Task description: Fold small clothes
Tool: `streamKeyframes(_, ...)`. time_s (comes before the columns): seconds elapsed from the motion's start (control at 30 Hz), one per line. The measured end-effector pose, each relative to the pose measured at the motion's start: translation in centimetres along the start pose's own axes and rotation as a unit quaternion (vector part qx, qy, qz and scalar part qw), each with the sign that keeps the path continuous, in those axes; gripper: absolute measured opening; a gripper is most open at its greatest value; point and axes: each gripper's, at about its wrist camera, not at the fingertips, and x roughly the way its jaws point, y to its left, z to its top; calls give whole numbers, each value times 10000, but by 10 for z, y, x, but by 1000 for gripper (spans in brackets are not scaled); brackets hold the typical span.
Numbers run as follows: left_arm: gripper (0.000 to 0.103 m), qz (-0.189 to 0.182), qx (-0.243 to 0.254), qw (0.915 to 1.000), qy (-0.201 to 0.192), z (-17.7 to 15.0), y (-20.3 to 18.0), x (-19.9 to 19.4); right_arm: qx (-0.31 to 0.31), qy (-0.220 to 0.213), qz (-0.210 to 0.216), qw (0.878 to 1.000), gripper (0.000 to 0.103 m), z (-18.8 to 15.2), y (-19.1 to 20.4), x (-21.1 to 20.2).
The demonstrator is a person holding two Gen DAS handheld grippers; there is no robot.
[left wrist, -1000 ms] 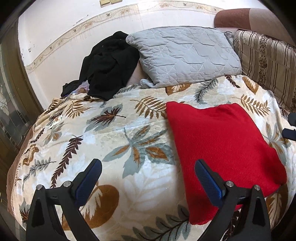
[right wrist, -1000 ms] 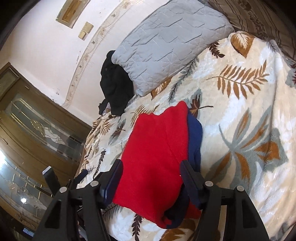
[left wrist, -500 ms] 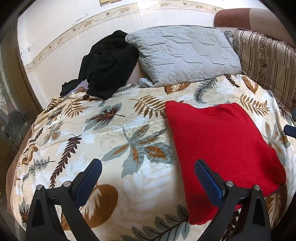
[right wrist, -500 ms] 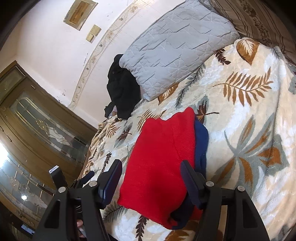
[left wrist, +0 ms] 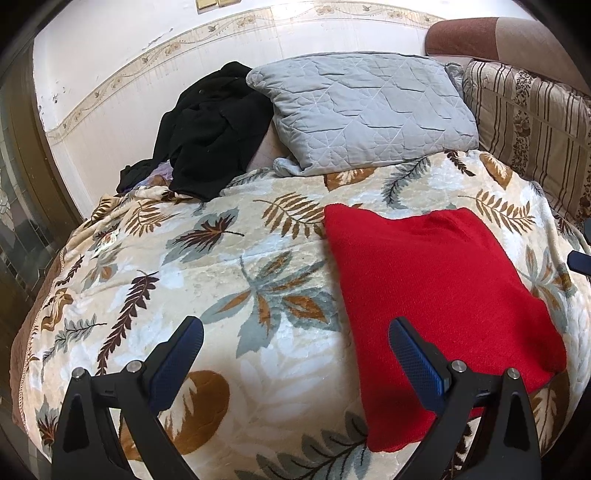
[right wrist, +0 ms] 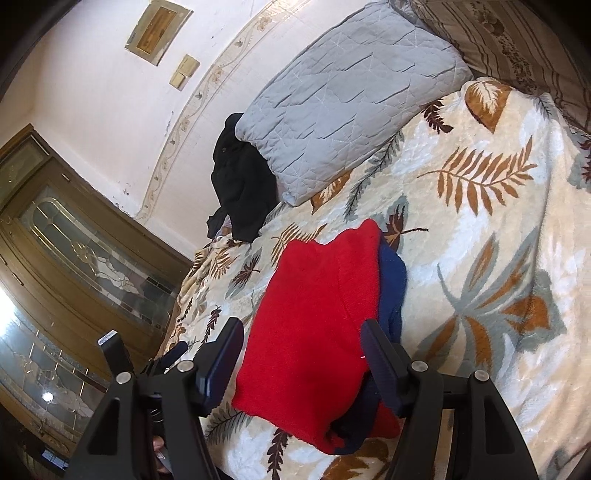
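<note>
A white plastered wall (left wrist: 122, 66) with a floral border strip (left wrist: 295, 14) is being seen across the top of the frame. A brown wooden door with leaded glass panels (right wrist: 74, 254) is being lit brightly at lower left.

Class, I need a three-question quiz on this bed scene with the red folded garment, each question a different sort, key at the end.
1. True or false: the left tool is shut on the red garment.
2. Which lies under the red garment on its right side in the right wrist view? A) a blue garment B) a towel C) a sock
3. Fill in: the black clothes are heaped beside the grey ____.

Key: 1 false, both tools stand open, empty; 2 A; 3 pillow.
</note>
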Motion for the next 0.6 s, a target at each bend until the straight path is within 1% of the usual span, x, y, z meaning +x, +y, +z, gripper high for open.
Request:
streamKeyframes(0.2,100,26,-6,10000,-9,1,-1,-1,-102,-22,-30,9999,69,1,-1,-3)
streamKeyframes(0.6,100,70,-48,10000,-3,1,1,-1,-75,-14,7,10000,70,3,-5,-8)
